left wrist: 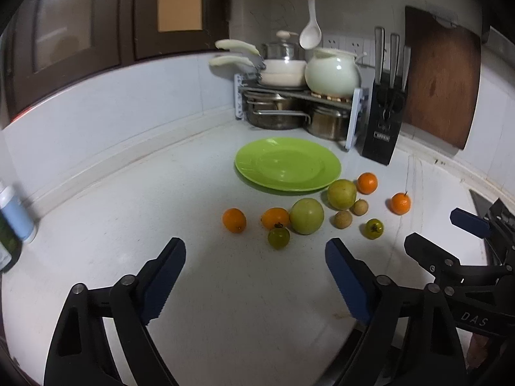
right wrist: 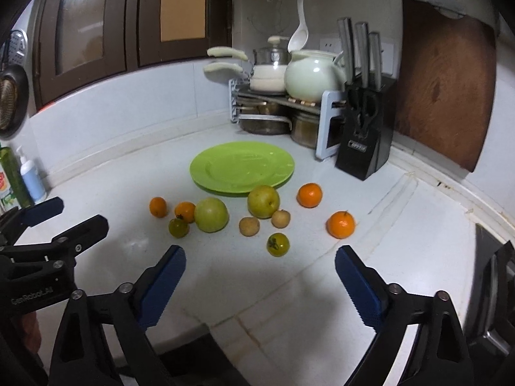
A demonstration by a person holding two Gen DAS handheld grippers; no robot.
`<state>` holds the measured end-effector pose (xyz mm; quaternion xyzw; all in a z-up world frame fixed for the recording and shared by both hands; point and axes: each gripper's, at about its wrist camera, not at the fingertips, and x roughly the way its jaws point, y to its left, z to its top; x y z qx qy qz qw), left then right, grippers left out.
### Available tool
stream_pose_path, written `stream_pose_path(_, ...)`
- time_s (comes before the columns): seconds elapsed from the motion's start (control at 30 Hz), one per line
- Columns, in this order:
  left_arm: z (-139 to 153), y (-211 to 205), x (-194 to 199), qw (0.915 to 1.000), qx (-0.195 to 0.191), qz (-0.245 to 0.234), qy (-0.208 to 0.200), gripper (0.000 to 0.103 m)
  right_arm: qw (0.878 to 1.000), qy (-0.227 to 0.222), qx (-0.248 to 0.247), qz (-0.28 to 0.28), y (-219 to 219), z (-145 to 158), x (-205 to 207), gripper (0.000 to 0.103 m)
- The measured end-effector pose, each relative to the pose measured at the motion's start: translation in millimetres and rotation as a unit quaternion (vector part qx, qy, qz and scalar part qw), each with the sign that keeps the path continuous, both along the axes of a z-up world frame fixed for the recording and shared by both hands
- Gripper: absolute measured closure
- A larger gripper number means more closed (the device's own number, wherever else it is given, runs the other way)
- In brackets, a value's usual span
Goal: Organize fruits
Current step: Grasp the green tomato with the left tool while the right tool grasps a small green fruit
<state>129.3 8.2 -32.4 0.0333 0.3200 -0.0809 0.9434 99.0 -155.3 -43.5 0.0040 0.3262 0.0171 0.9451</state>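
White counter (right wrist: 289,289), green plate (right wrist: 242,167), scattered fruits (right wrist: 211,214), knife block (right wrist: 365,141)

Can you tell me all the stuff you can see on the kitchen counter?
plate: 1, green, mid counter, nothing on it
oranges: 4, orange, on the counter in front of the plate
big fruits: 2, yellow-green, in front of the plate
small round fruits: 2, tan, among the fruit
tomatoes: 2, green, nearest the grippers
pot rack: 1, grey, back corner, holds pots
knife block: 1, black, right of the rack
cutting board: 1, brown, leaning on the wall
bottles: at least 2, green and white-blue, far left
left gripper: open, holding nothing
right gripper: open, holding nothing
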Motion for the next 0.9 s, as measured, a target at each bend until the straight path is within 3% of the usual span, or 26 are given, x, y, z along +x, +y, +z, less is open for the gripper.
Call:
stream_pose_path(0.33, -30.8, -4.8, 51.0, 0.9970, 0.002, -0.065, 0.043, 0.034, 0.998, 0.053, -0.004, -0.035, 5.9, -28.2, 43.4, 0.028)
stream_pose_path(0.9, -69.4, -32.7, 94.3, 0.9924, -0.009, -0.045, 0.114, 0.060, 0.993, 0.120, 0.003, 0.012, -22.0, -63.1, 97.3, 0.044)
